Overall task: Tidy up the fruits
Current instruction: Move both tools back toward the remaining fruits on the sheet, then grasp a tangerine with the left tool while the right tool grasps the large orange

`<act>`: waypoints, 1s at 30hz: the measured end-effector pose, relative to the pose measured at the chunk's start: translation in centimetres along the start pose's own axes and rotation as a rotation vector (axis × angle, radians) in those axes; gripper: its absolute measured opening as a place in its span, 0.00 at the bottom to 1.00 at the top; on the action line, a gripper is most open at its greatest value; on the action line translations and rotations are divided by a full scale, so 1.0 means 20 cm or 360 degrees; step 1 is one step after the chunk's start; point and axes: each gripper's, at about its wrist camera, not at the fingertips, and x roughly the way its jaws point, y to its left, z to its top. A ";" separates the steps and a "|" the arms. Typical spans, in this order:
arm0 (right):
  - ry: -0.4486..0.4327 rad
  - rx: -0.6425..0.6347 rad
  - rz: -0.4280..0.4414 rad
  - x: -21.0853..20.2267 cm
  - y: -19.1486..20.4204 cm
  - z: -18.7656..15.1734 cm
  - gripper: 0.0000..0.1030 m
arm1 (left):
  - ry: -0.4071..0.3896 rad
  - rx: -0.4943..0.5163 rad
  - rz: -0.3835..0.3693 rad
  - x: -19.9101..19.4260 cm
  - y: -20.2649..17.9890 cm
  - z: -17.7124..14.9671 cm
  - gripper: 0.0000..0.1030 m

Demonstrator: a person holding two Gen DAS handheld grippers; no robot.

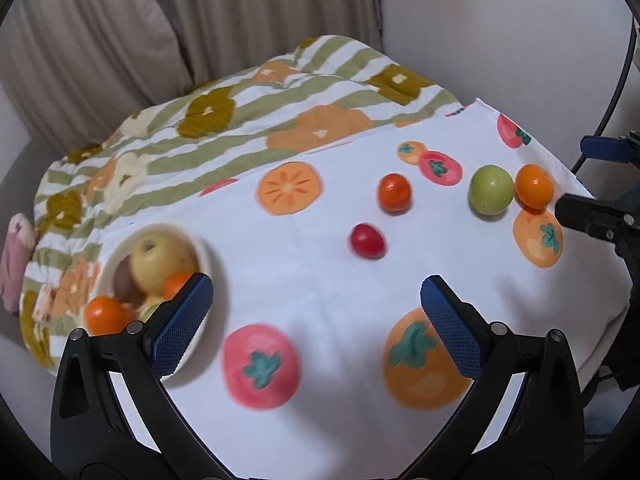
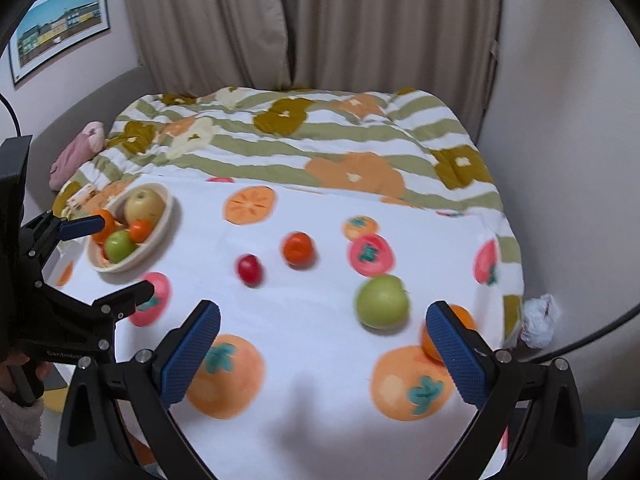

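Note:
A cream bowl (image 1: 206, 256) (image 2: 160, 232) at the left holds a yellow apple (image 1: 160, 260), oranges and a green apple (image 2: 119, 246). Loose on the white fruit-print cloth lie a small red fruit (image 1: 368, 241) (image 2: 249, 269), a red-orange fruit (image 1: 395, 193) (image 2: 298, 249), a green apple (image 1: 491, 189) (image 2: 383, 301) and an orange (image 1: 534, 186) (image 2: 464, 318). My left gripper (image 1: 316, 312) is open and empty beside the bowl. My right gripper (image 2: 322, 340) is open and empty, its right finger in front of the orange.
A striped floral quilt (image 2: 320, 144) lies bunched behind the cloth. Beige curtains (image 2: 320, 20) hang at the back. A pink soft item (image 2: 76, 152) sits at the far left. The cloth drops off at its right edge (image 2: 516, 280).

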 end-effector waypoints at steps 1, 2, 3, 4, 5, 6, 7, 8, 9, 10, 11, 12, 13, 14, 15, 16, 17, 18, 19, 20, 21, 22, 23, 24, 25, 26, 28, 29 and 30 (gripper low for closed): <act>0.0004 0.0010 -0.0009 0.01 -0.04 -0.02 1.00 | 0.0000 0.0009 -0.0006 0.02 -0.03 0.01 1.00; 0.0007 0.0018 -0.0016 0.02 -0.07 -0.03 1.00 | -0.0001 0.0019 -0.0016 0.05 -0.05 0.03 1.00; 0.0010 0.0029 -0.0023 0.04 -0.11 -0.05 1.00 | -0.0003 0.0030 -0.0025 0.08 -0.08 0.05 1.00; 0.0013 0.0034 -0.0029 0.05 -0.14 -0.07 1.00 | -0.0005 0.0041 -0.0031 0.10 -0.11 0.06 1.00; 0.0018 0.0038 -0.0035 0.06 -0.17 -0.08 1.00 | -0.0006 0.0054 -0.0036 0.13 -0.13 0.08 1.00; 0.0023 0.0041 -0.0042 0.07 -0.19 -0.09 1.00 | -0.0006 0.0067 -0.0038 0.16 -0.16 0.10 1.00; 0.0030 0.0045 -0.0052 0.09 -0.22 -0.11 1.00 | -0.0005 0.0082 -0.0040 0.19 -0.18 0.11 1.00; 0.0035 0.0054 -0.0061 0.11 -0.25 -0.12 1.00 | -0.0006 0.0097 -0.0043 0.22 -0.21 0.12 1.00; 0.0038 0.0061 -0.0060 0.12 -0.27 -0.13 1.00 | -0.0008 0.0114 -0.0046 0.25 -0.23 0.14 1.00; 0.0040 0.0073 -0.0058 0.13 -0.29 -0.14 1.00 | -0.0008 0.0133 -0.0048 0.28 -0.26 0.15 1.00; 0.0039 0.0081 -0.0058 0.14 -0.31 -0.15 1.00 | -0.0008 0.0148 -0.0047 0.31 -0.28 0.16 1.00; 0.0039 0.0087 -0.0058 0.16 -0.32 -0.16 1.00 | -0.0008 0.0160 -0.0045 0.33 -0.30 0.17 1.00; 0.0036 0.0089 -0.0060 0.17 -0.34 -0.16 1.00 | -0.0007 0.0172 -0.0041 0.36 -0.31 0.18 1.00; 0.0032 0.0086 -0.0064 0.18 -0.35 -0.17 1.00 | -0.0006 0.0184 -0.0035 0.39 -0.33 0.19 1.00; 0.0029 0.0080 -0.0072 0.19 -0.36 -0.17 1.00 | -0.0005 0.0189 -0.0031 0.41 -0.34 0.20 1.00; 0.0028 0.0070 -0.0081 0.20 -0.37 -0.17 1.00 | -0.0003 0.0192 -0.0029 0.43 -0.34 0.20 1.00; 0.0028 0.0061 -0.0089 0.21 -0.37 -0.17 1.00 | -0.0001 0.0193 -0.0027 0.45 -0.35 0.21 1.00; 0.0028 0.0054 -0.0093 0.22 -0.38 -0.17 1.00 | 0.0000 0.0194 -0.0025 0.47 -0.35 0.22 1.00; 0.0026 0.0047 -0.0097 0.23 -0.39 -0.18 1.00 | 0.0002 0.0195 -0.0022 0.48 -0.36 0.22 1.00; 0.0026 0.0042 -0.0100 0.24 -0.40 -0.18 1.00 | 0.0008 0.0198 -0.0017 0.50 -0.37 0.23 0.99; 0.0025 0.0039 -0.0105 0.25 -0.40 -0.18 1.00 | 0.0015 0.0203 -0.0012 0.52 -0.37 0.23 0.99; 0.0021 0.0035 -0.0109 0.26 -0.40 -0.18 0.99 | 0.0019 0.0208 -0.0007 0.53 -0.38 0.23 0.98; 0.0016 0.0026 -0.0113 0.26 -0.41 -0.18 0.99 | 0.0021 0.0216 -0.0001 0.55 -0.39 0.23 0.97; 0.0015 0.0019 -0.0120 0.27 -0.41 -0.19 0.98 | 0.0023 0.0224 0.0002 0.56 -0.39 0.23 0.94; 0.0014 0.0013 -0.0125 0.27 -0.41 -0.19 0.98 | 0.0026 0.0231 0.0005 0.57 -0.39 0.23 0.91; 0.0015 0.0007 -0.0128 0.28 -0.41 -0.19 0.98 | 0.0031 0.0237 0.0007 0.58 -0.40 0.23 0.89; 0.0023 0.0002 -0.0125 0.30 -0.41 -0.19 0.93 | 0.0043 0.0241 0.0005 0.60 -0.41 0.23 0.84; 0.0026 -0.0001 -0.0124 0.31 -0.41 -0.19 0.91 | 0.0052 0.0243 0.0003 0.61 -0.41 0.23 0.79; 0.0027 -0.0008 -0.0126 0.31 -0.41 -0.19 0.89 | 0.0061 0.0246 0.0003 0.62 -0.41 0.23 0.76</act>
